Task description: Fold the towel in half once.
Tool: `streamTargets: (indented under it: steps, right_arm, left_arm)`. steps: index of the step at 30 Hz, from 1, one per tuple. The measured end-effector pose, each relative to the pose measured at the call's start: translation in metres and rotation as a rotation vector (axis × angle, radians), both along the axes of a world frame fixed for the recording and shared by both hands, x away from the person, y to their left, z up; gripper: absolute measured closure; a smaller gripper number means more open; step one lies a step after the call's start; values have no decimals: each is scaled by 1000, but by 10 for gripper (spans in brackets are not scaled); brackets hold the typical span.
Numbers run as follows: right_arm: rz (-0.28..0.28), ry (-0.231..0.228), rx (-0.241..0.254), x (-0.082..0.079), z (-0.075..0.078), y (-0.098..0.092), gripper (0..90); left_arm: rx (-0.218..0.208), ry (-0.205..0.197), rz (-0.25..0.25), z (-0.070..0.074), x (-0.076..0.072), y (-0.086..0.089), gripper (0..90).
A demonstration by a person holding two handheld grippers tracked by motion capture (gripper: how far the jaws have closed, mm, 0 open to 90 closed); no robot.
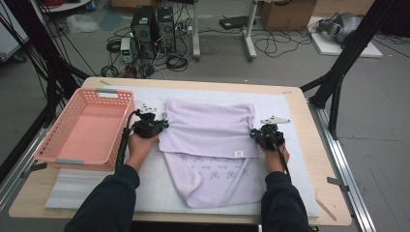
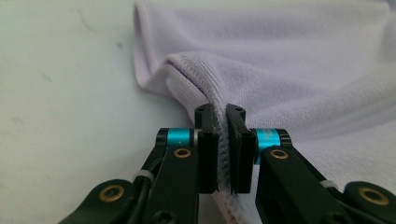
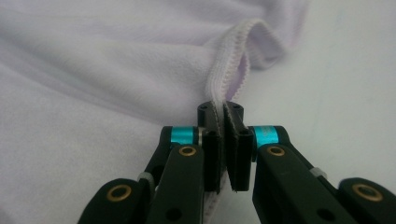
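A pale lilac towel lies on the white mat, its far part folded over toward me; a small white label shows near its right side. My left gripper is at the folded layer's left edge. In the left gripper view the left gripper is shut on the towel's stitched hem, which runs between the pads. My right gripper is at the right edge. In the right gripper view the right gripper is shut on the white hem of the same towel.
A pink plastic basket stands at the table's left, close beside my left hand. The white mat covers most of the wooden table. Computer towers, cables and black frame legs stand on the floor beyond the far edge.
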State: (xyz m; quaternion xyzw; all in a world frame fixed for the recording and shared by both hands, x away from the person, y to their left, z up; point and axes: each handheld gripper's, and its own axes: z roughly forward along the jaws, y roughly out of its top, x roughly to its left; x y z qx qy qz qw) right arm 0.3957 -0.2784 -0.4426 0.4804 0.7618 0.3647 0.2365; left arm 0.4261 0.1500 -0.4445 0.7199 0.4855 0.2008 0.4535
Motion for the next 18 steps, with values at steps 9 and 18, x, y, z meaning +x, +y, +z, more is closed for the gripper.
streamTargets:
  steps: [9,18]
  right_arm:
    - [-51,11,38,5,1,2,633]
    - [0,-46,21,-34,17,0,533]
  left_arm:
    - [20,16,-6,3,-3,2,452]
    - [11,-10,-92,15,-36,-1,410]
